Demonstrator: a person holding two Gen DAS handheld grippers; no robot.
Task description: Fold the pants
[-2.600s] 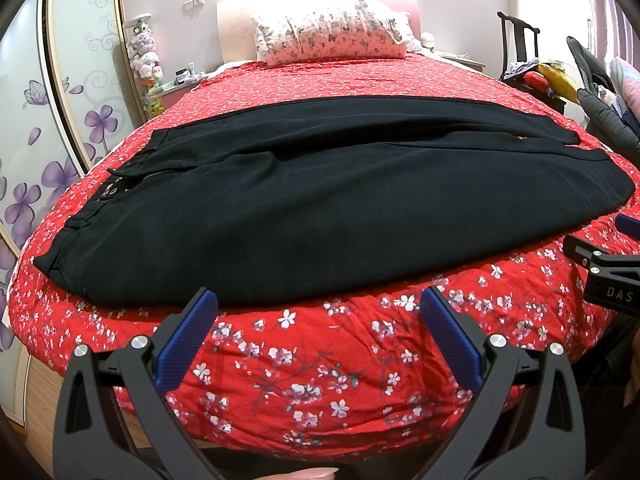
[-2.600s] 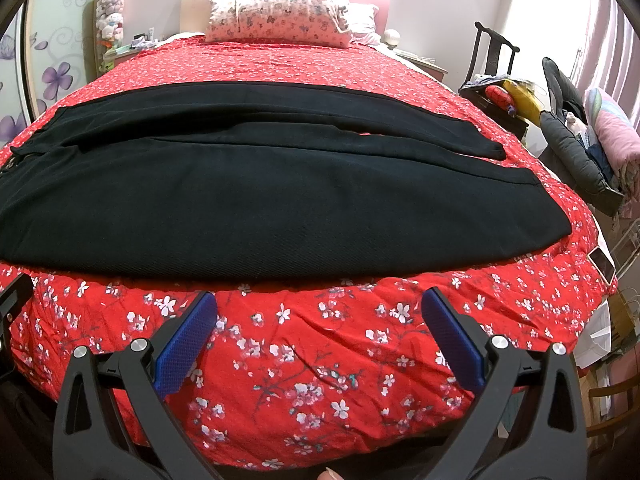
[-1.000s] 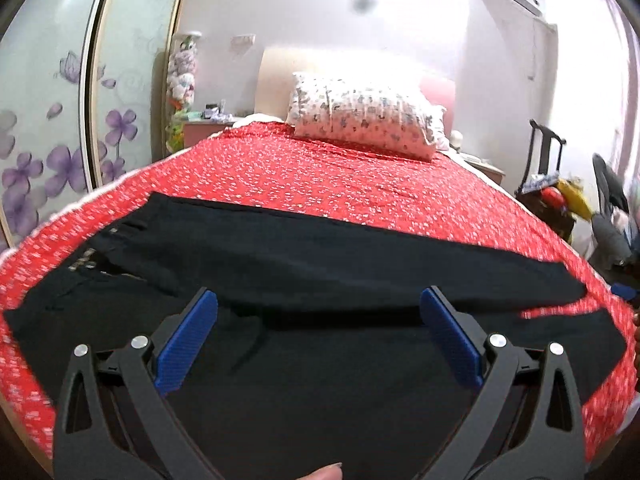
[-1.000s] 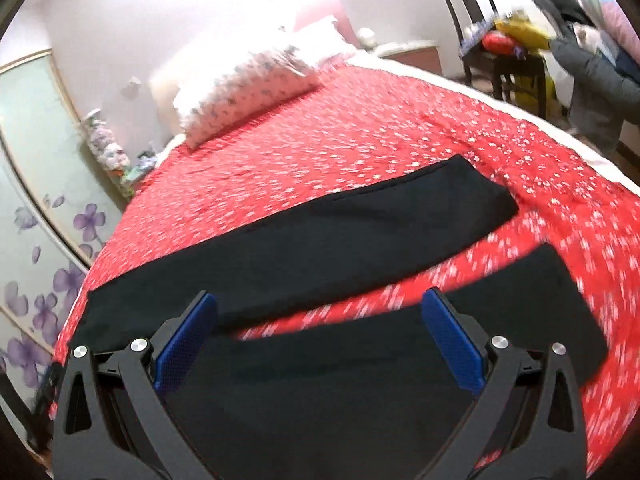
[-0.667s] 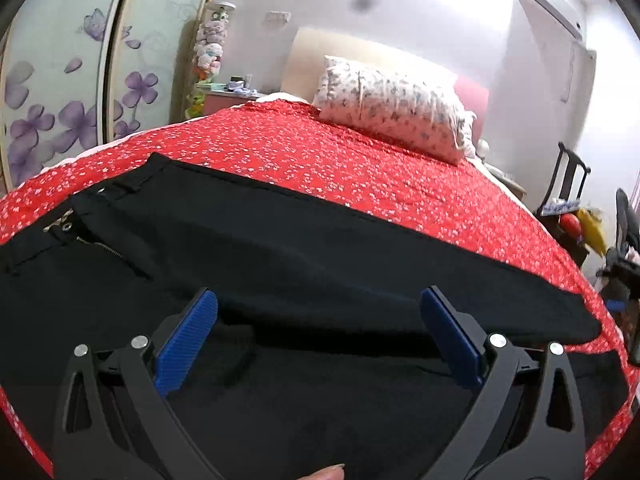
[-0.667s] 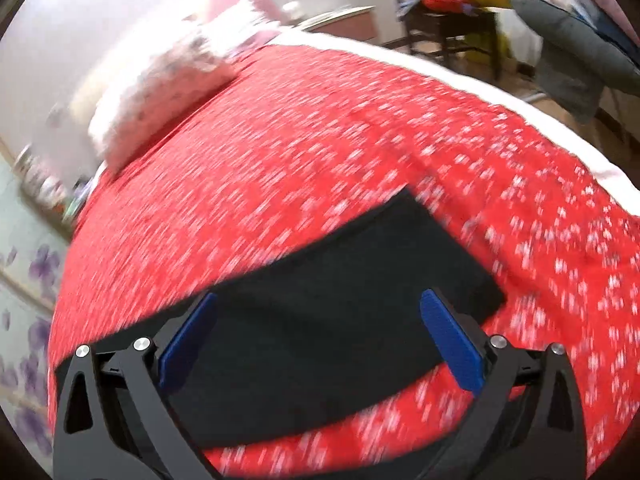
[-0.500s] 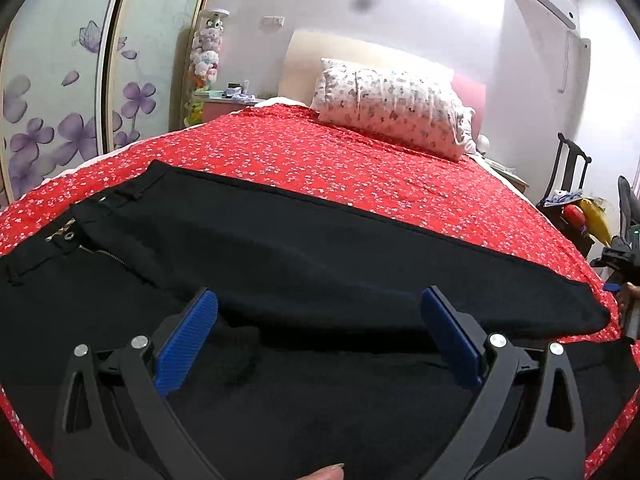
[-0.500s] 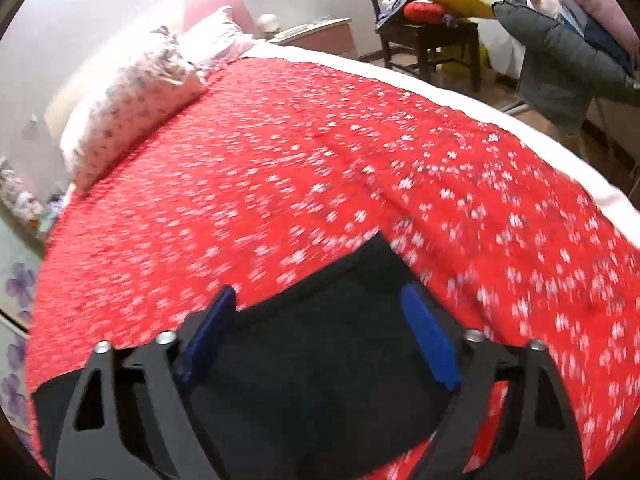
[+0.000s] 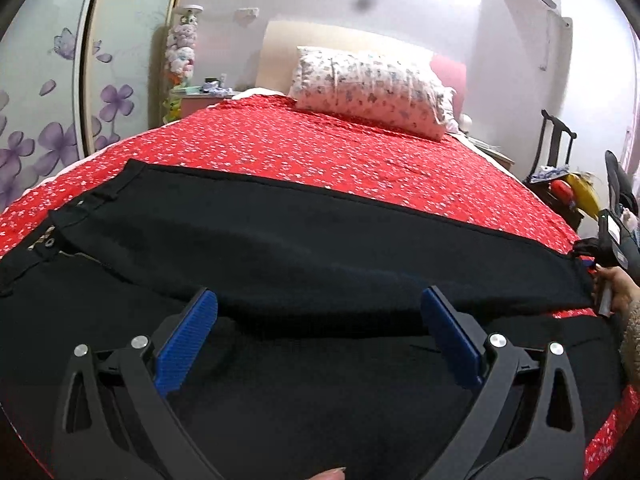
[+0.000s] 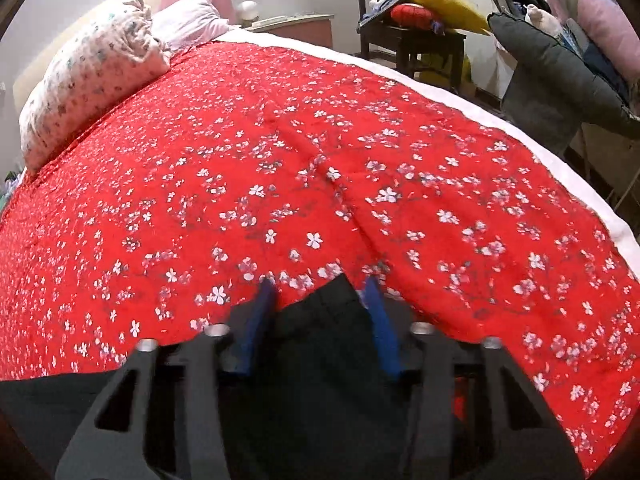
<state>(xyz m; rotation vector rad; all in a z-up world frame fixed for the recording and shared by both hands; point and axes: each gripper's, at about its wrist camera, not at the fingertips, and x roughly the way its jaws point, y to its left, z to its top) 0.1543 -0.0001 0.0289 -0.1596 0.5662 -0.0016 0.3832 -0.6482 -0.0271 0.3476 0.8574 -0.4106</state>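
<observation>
Black pants spread lengthwise across a red floral bed, one claw at the far leg's hem.

The black pants (image 9: 320, 248) lie flat on the red flowered bedspread (image 9: 340, 152), waistband at the left, legs running right; the left claw (image 9: 318, 336) hangs over the near leg with its blue pads wide apart and nothing between them; the right claw (image 10: 320, 312) has just been closing, its pads now narrow with the hem corner of the far leg between them, though whether they press the cloth I cannot tell; a flowered pillow (image 9: 368, 88) sits at the headboard; a dark chair (image 10: 404, 32) piled with clothes stands beside the bed.
</observation>
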